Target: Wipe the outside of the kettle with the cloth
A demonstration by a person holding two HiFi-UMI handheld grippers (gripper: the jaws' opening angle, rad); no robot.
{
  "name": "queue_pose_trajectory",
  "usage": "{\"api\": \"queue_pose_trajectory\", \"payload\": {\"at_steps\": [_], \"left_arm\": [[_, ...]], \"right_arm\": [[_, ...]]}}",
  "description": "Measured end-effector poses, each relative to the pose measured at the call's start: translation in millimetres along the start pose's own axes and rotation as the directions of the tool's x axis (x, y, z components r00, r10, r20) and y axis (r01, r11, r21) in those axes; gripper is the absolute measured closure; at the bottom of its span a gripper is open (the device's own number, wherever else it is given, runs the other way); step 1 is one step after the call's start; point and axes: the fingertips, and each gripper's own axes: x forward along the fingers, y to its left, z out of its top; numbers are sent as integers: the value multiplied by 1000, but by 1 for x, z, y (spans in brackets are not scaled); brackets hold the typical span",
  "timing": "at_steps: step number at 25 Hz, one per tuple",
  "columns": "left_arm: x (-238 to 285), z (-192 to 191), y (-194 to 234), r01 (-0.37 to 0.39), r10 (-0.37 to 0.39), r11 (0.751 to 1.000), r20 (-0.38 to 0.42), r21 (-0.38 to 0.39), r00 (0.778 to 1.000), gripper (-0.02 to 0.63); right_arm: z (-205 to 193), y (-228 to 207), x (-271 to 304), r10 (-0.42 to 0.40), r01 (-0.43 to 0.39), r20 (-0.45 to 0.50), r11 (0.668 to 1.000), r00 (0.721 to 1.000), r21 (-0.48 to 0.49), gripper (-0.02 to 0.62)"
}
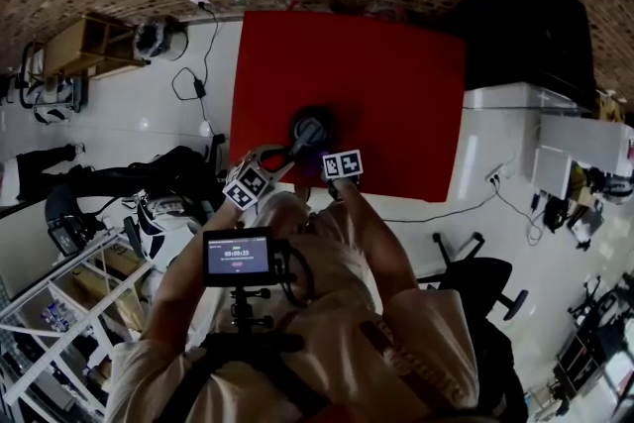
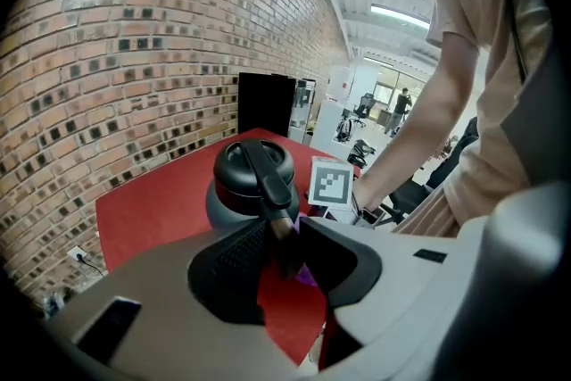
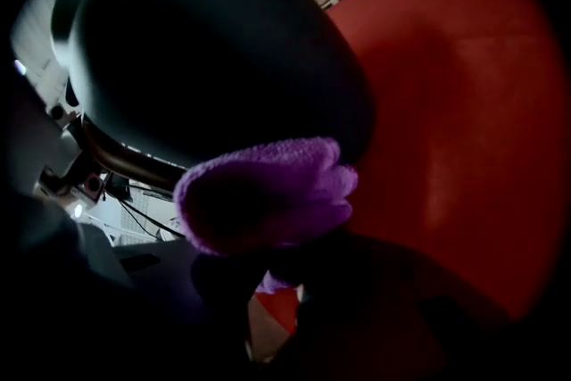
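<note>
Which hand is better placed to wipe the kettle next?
Right. The right gripper holds the purple cloth up against the kettle, on its dark side, ready to rub. The left gripper is shut on the handle, steadying it.

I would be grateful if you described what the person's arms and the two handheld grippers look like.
The left gripper has a smooth light grey shell with black ribbed pads inside its jaws. The right gripper looks dark in its own view. Each carries a white cube printed with black square markers. The person wears a pale beige short-sleeved top.
</note>
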Motion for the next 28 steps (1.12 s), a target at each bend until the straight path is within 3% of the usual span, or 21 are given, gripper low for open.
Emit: {"api": "queue_pose_trajectory", "payload": {"at_steps": [3,7,11,15,21,23,28], "left_arm": [[1,-2,0,4,-3,1000,-4,23,1000,483],[-5,-1,-1,20,-20,1000,41,-8,999,489],[-13,29,3,43,-26,996,199,-80,980,488],[-34,44,12,16,23,990,276,-139,961,485],[-64,47,33,-50,121,971,305,-232,944,488],[-72,41,31,-34,119,965,318,-260,941,593],[-87,42,34,42,131,923,414,-383,901,606]], "right_arm": [[1,-12,-38,-28,27,49,999,998,22,509],[26,-21,-115,-50,45,208,999,977,30,509],[69,-27,-193,-123,155,344,986,931,-65,509],[97,-9,-249,-142,231,455,962,879,-146,509],[119,28,-297,-118,292,570,930,814,-225,508],[117,43,-304,-105,305,589,919,801,-250,508],[115,68,-317,-72,324,615,894,786,-310,508]]}}
